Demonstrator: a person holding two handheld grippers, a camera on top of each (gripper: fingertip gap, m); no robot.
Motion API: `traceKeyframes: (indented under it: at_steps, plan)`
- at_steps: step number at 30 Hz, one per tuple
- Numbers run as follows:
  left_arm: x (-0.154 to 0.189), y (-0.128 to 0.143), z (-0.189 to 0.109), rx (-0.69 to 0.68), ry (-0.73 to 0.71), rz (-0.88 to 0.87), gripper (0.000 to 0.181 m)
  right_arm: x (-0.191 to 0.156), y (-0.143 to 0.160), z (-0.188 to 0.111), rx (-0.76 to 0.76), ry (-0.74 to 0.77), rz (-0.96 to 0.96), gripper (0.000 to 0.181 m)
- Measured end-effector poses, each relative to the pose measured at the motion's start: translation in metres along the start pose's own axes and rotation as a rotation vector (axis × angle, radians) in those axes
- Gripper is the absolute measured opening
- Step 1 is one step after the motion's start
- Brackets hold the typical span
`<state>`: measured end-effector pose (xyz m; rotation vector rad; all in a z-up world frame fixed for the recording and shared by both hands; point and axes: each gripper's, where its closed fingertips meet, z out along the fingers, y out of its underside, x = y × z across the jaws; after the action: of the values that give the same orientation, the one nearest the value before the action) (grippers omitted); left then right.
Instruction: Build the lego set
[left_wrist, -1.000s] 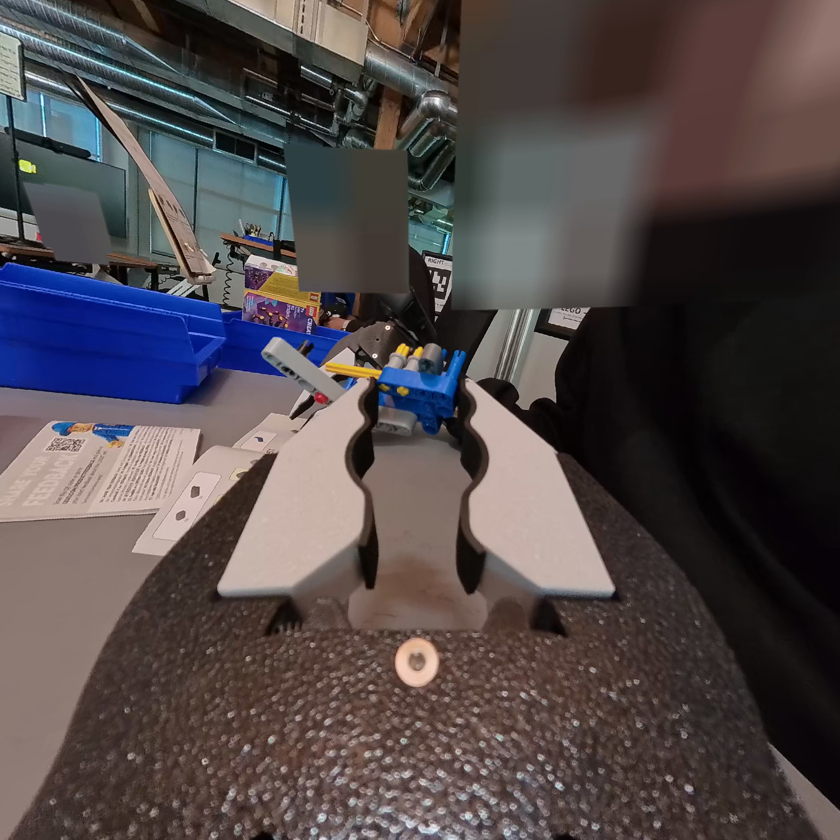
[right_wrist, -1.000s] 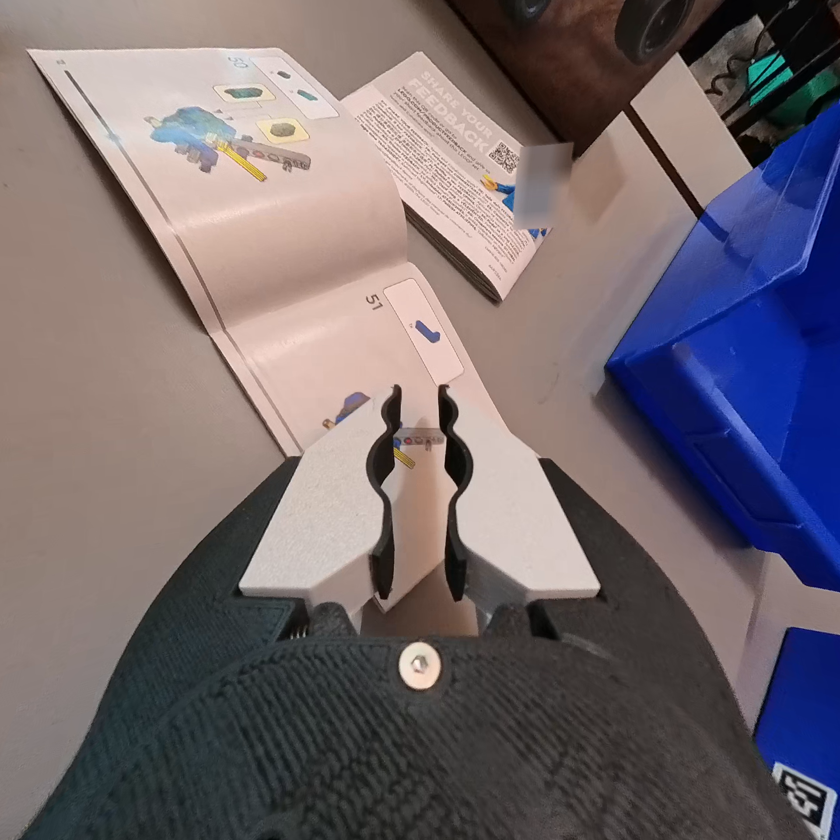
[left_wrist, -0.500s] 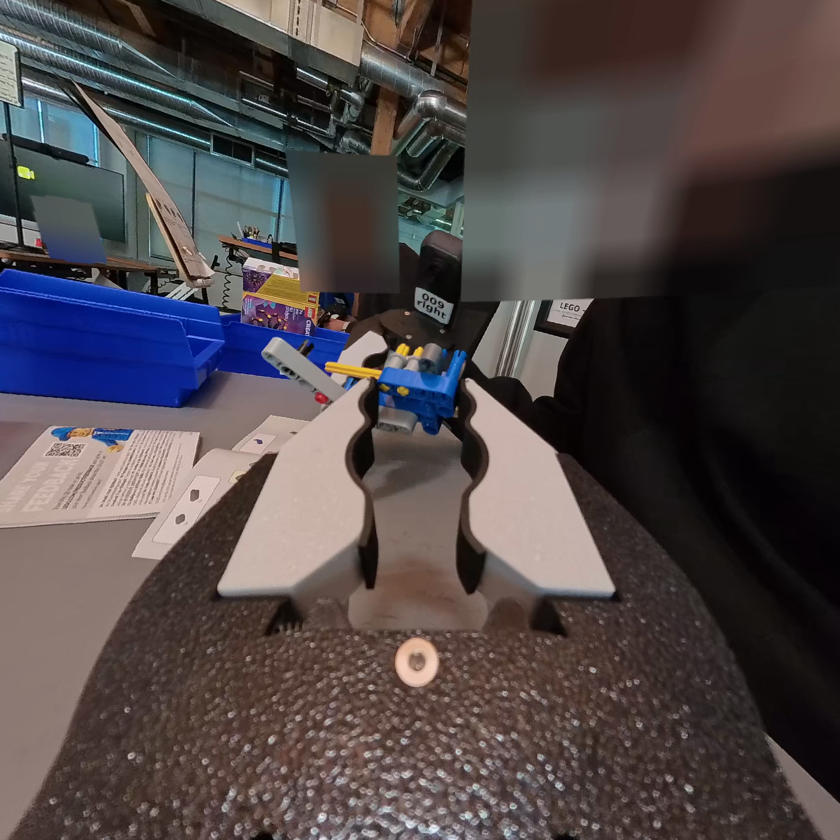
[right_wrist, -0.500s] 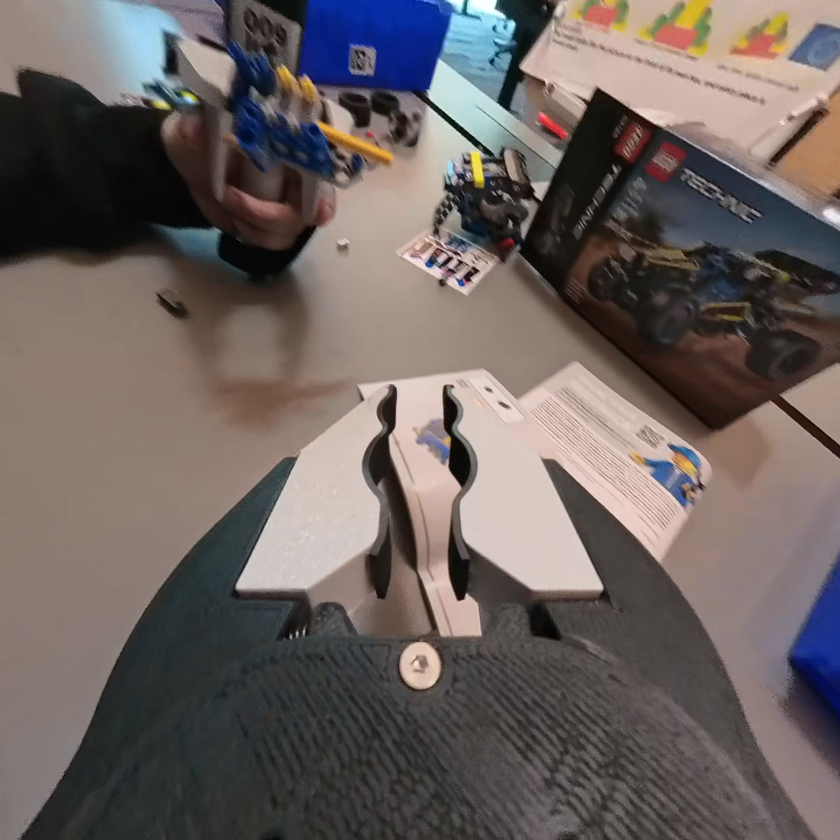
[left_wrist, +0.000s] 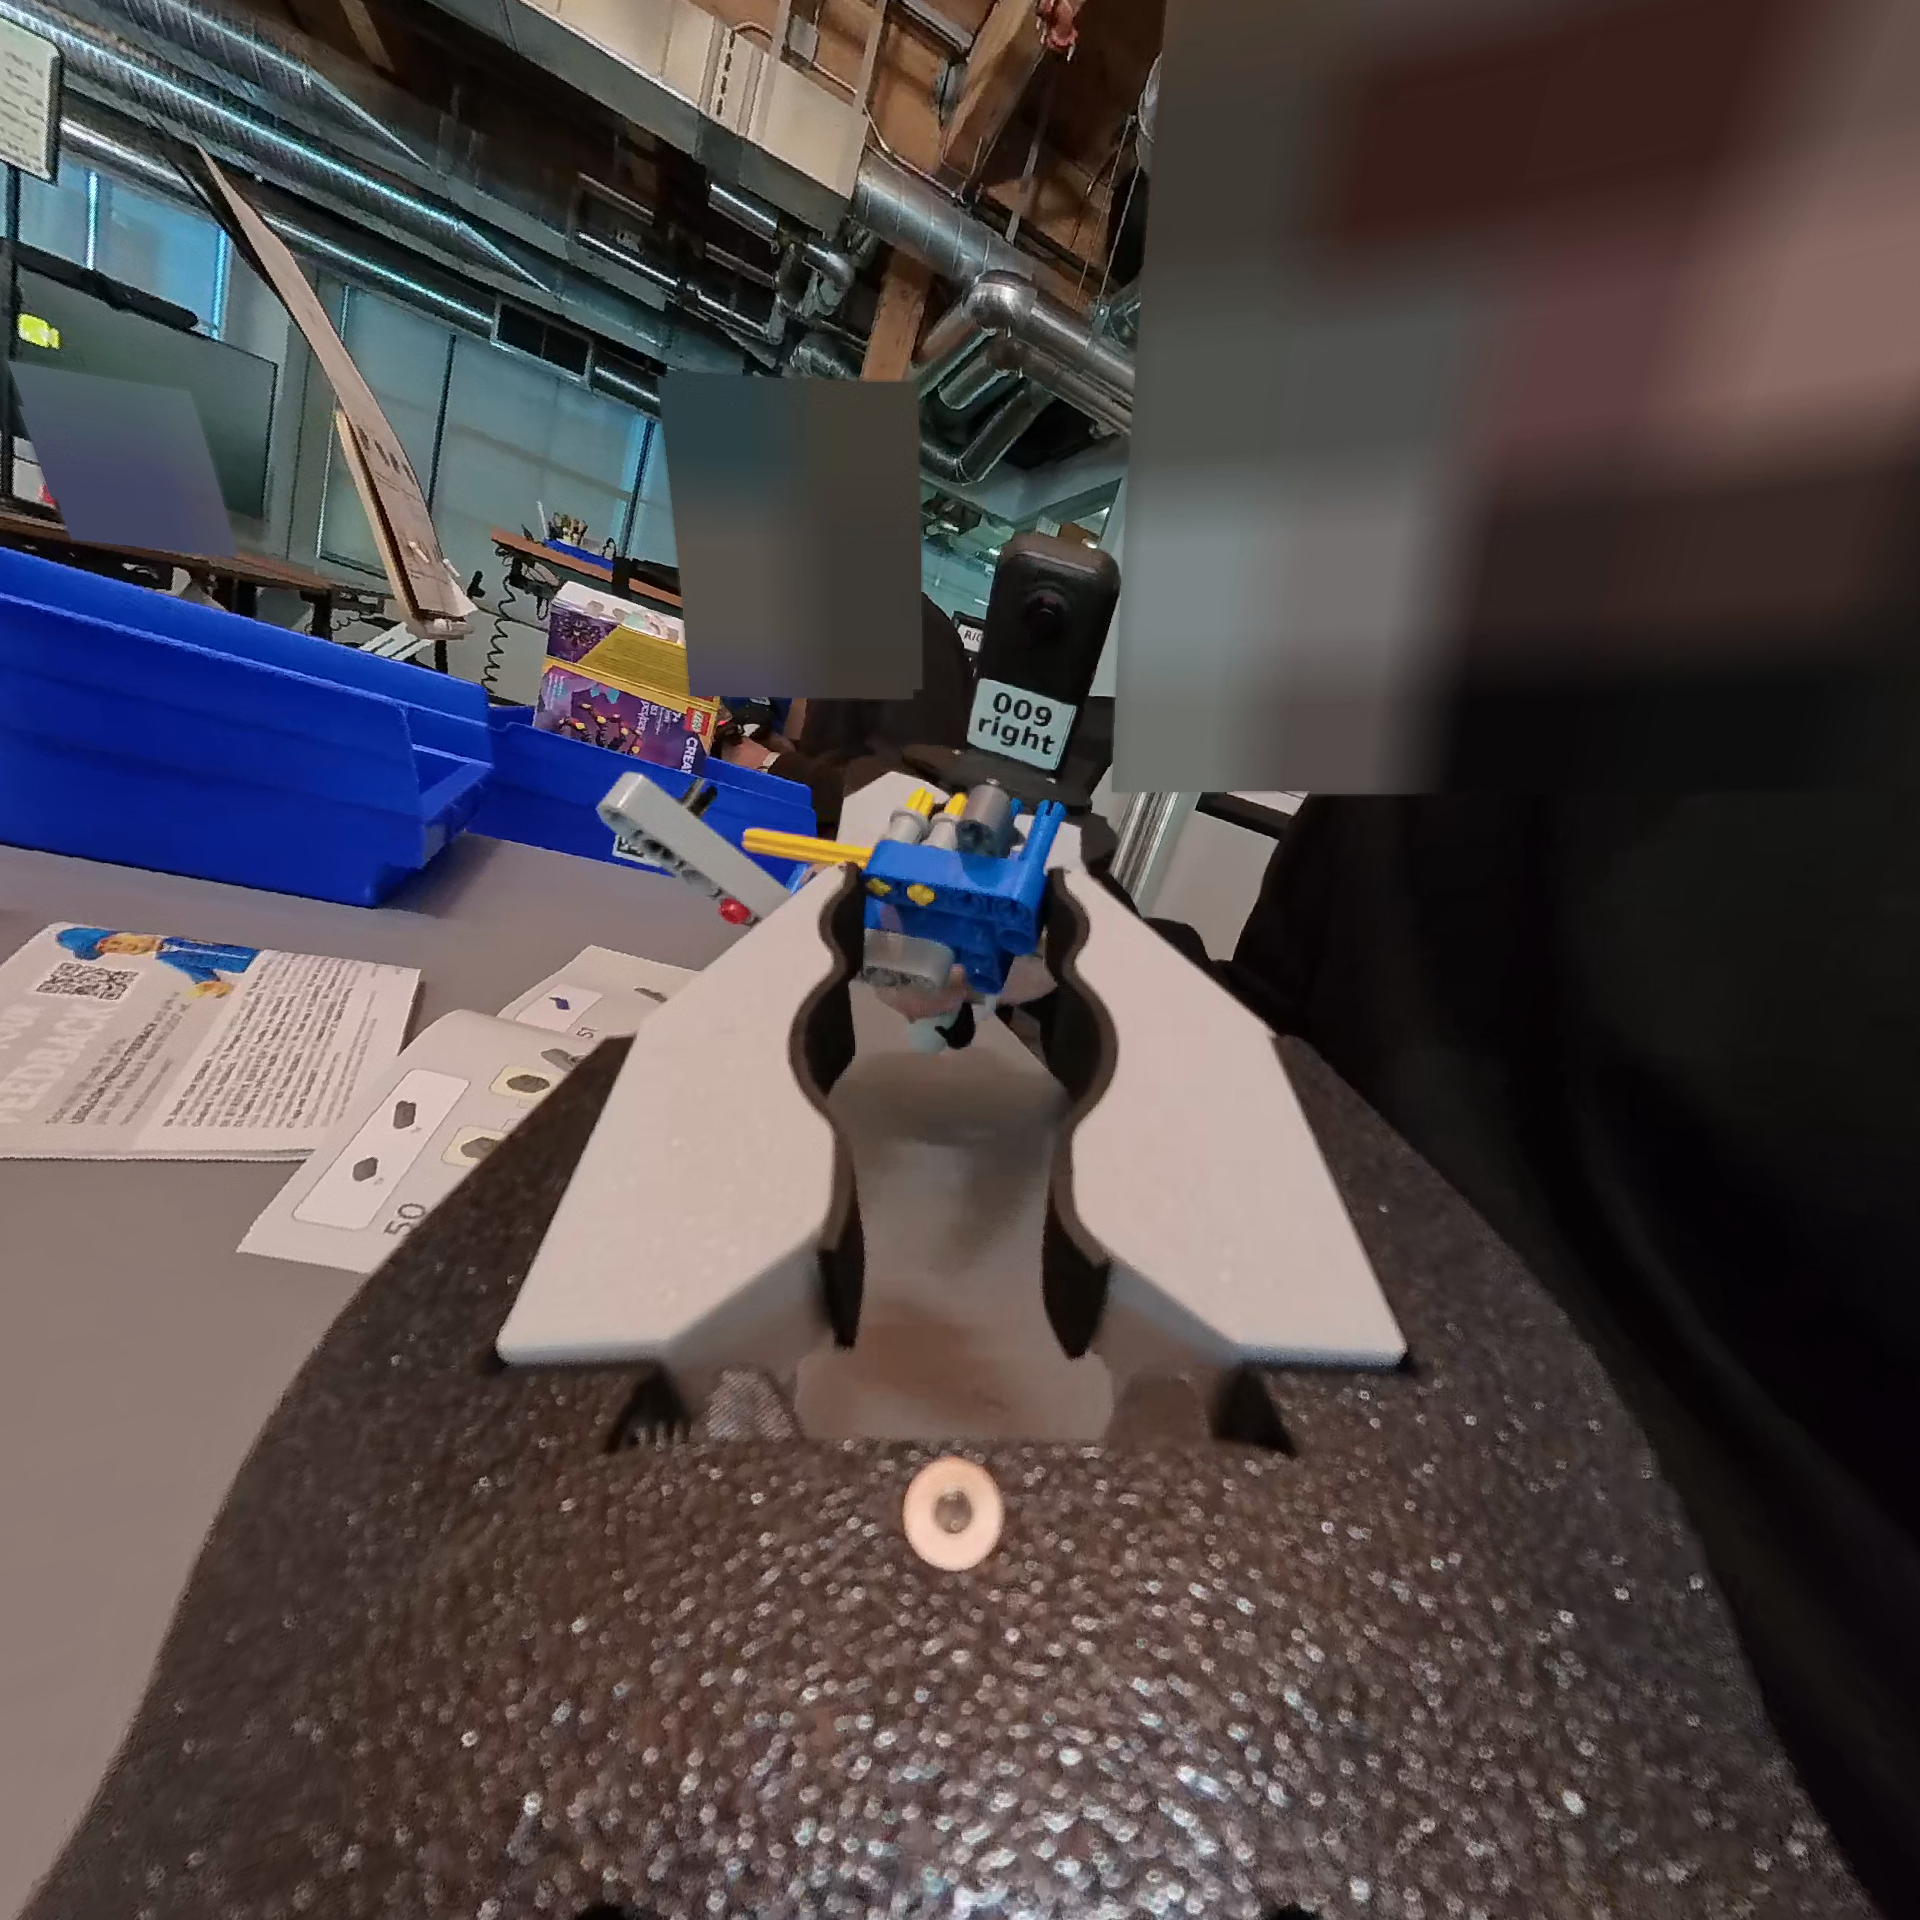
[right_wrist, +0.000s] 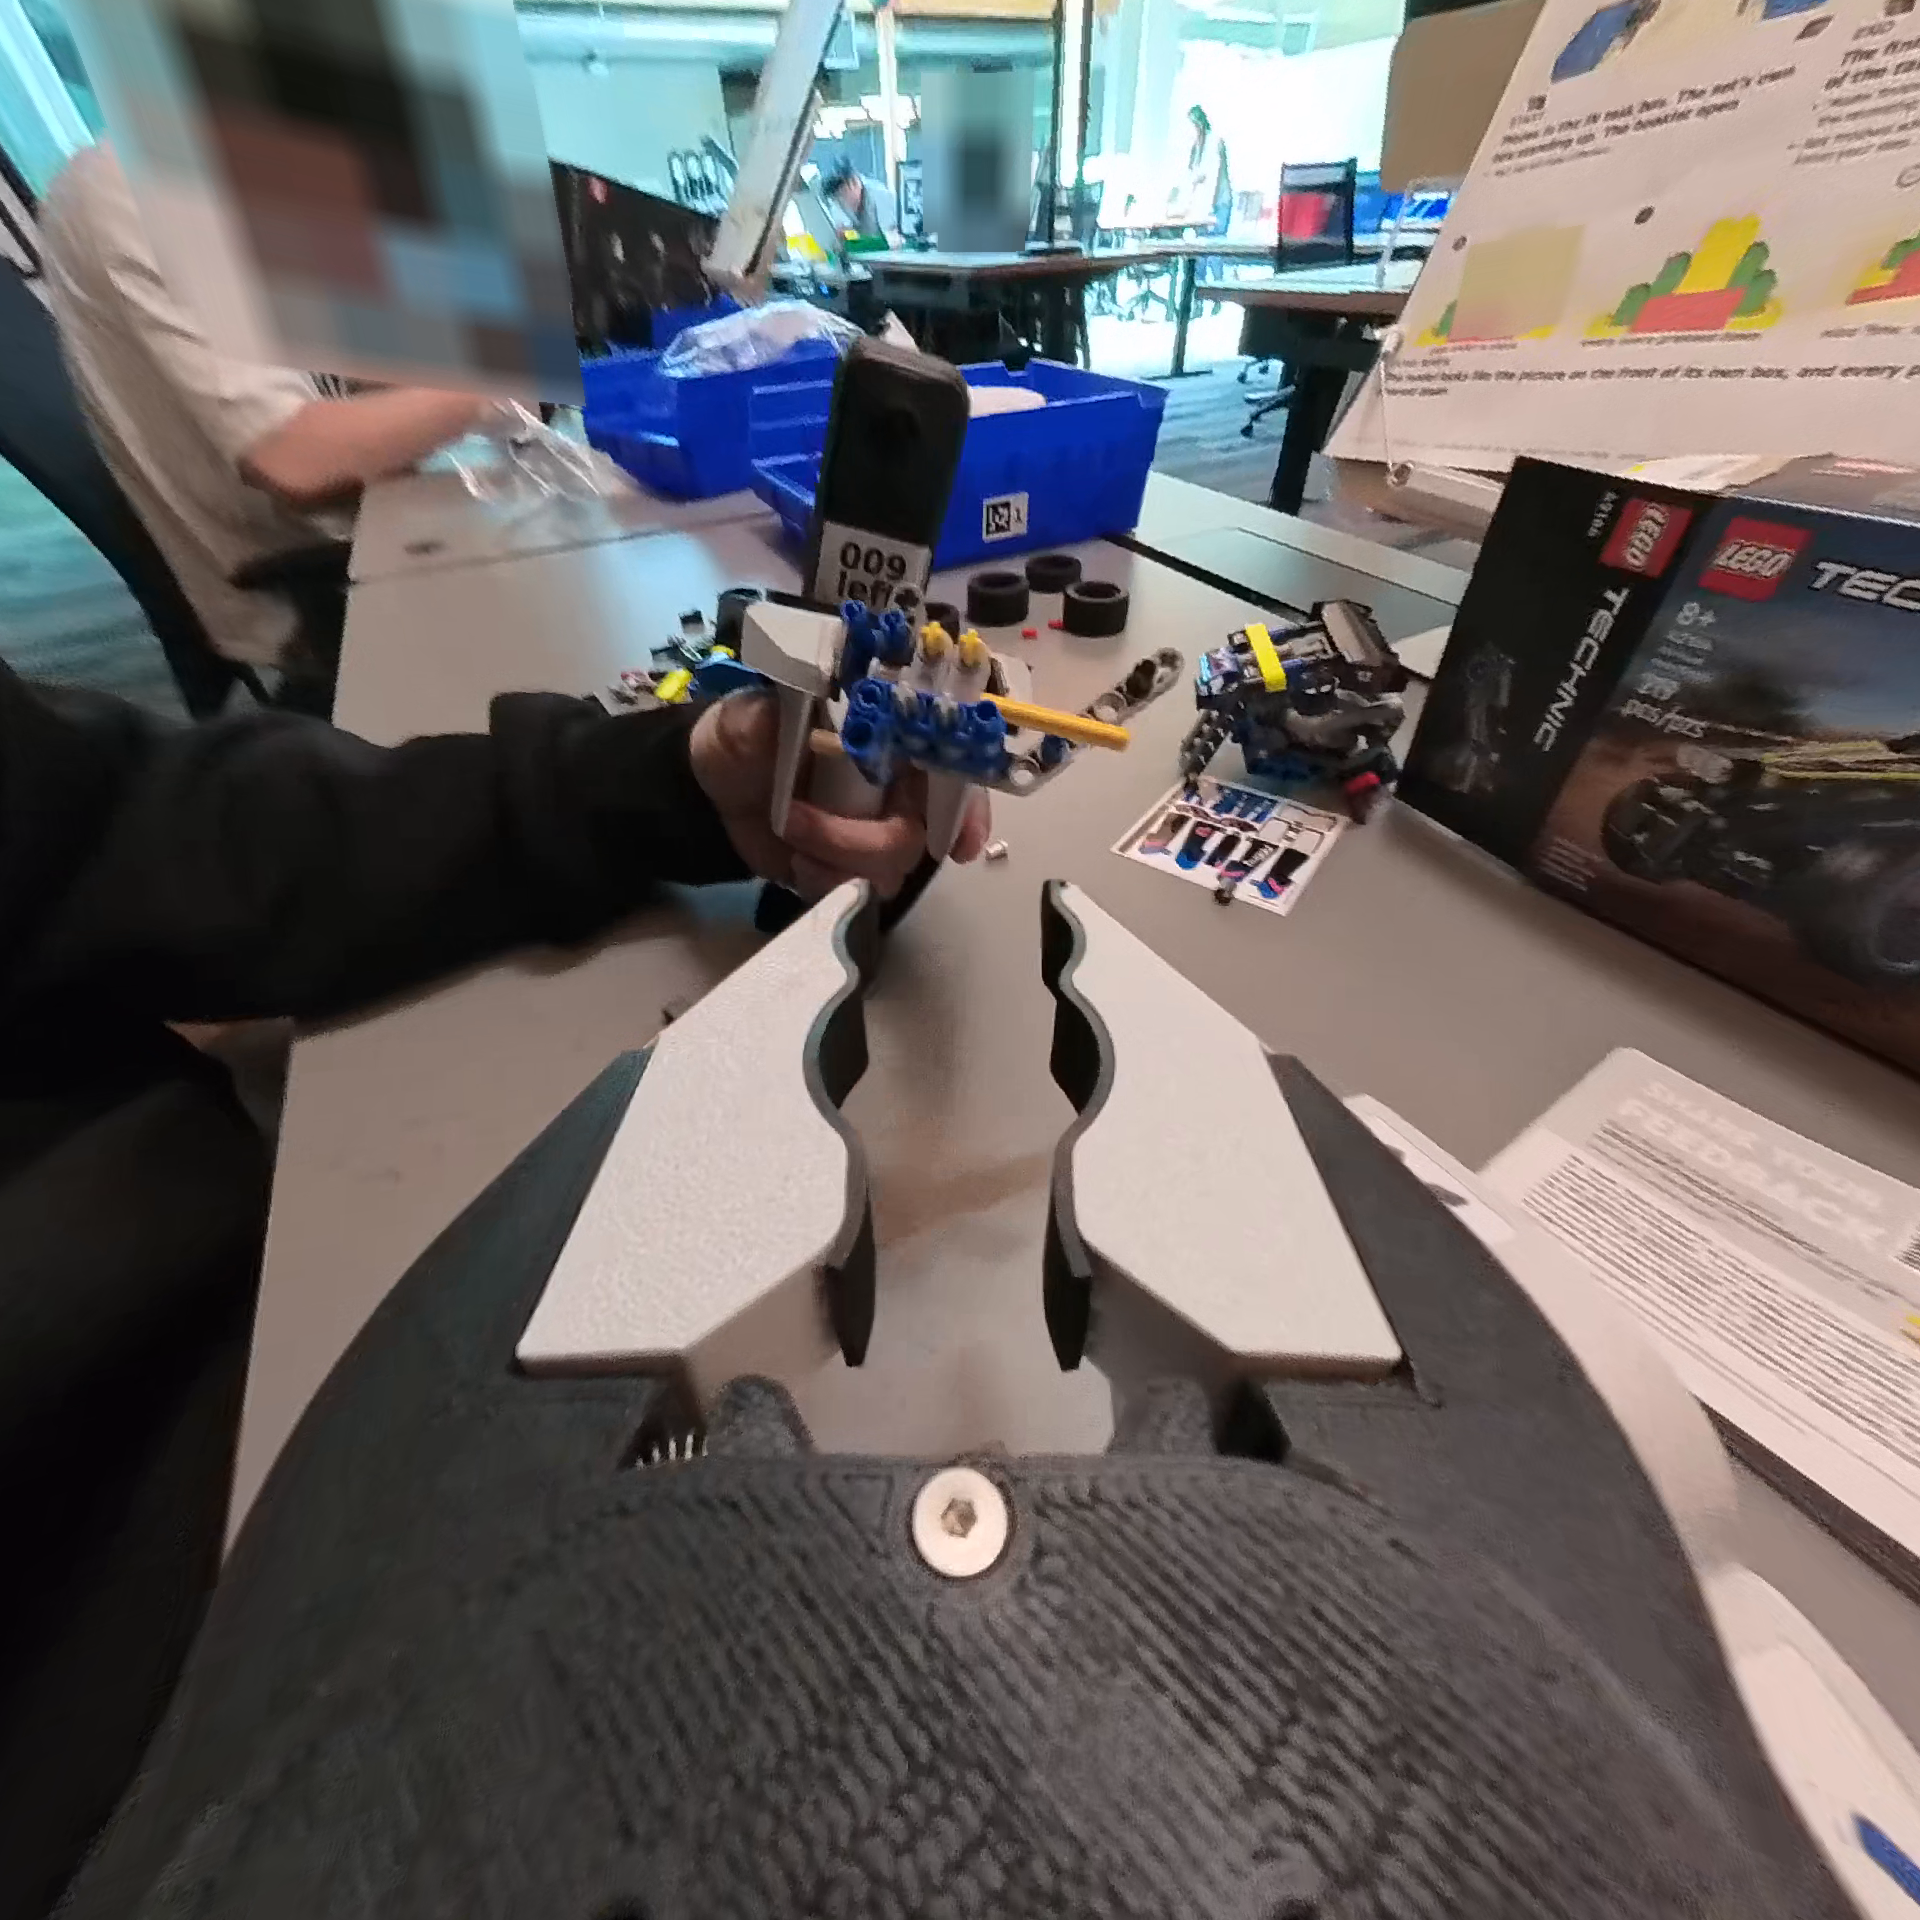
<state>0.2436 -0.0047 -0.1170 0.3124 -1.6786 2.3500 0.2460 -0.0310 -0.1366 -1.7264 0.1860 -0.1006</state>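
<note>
Left wrist view: my left gripper was clamped on the small blue assembly, which sat right at the fingertips, raised off the gray table. Its yellow axle stuck out sideways to the left, and a gray beam angled off the same side. Directly behind it stood the right gripper's camera post, so the two tools faced each other. An open instruction booklet lay on the table to the left, blue bins beyond.

Right wrist view: my right gripper was parted and held nothing. The blue assembly hung straight ahead of the fingertips and above them, near but not touching, its yellow axle running crosswise to my fingers and pointing right. I judged the right gripper the free one for the next part. A partly built car chunk, sticker sheet, loose black tires and the set's box sat to the right. Nothing lay between fingers and assembly.
</note>
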Motion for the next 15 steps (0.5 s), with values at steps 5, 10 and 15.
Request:
traceKeyframes:
  at_steps: [5,10,15]
  plan:
    - [0.002,-0.004,0.0,0.032,0.023,-0.025,0.032,-0.008,-0.009,0.01,0.066,-0.012,0.068,0.027]
    - [0.003,-0.006,0.0,0.047,0.029,-0.02,0.032,-0.017,-0.022,0.013,0.154,-0.046,0.11,0.017]
    - [0.004,-0.003,0.001,0.034,0.029,0.011,0.032,-0.02,-0.024,0.015,0.174,-0.051,0.119,0.017]
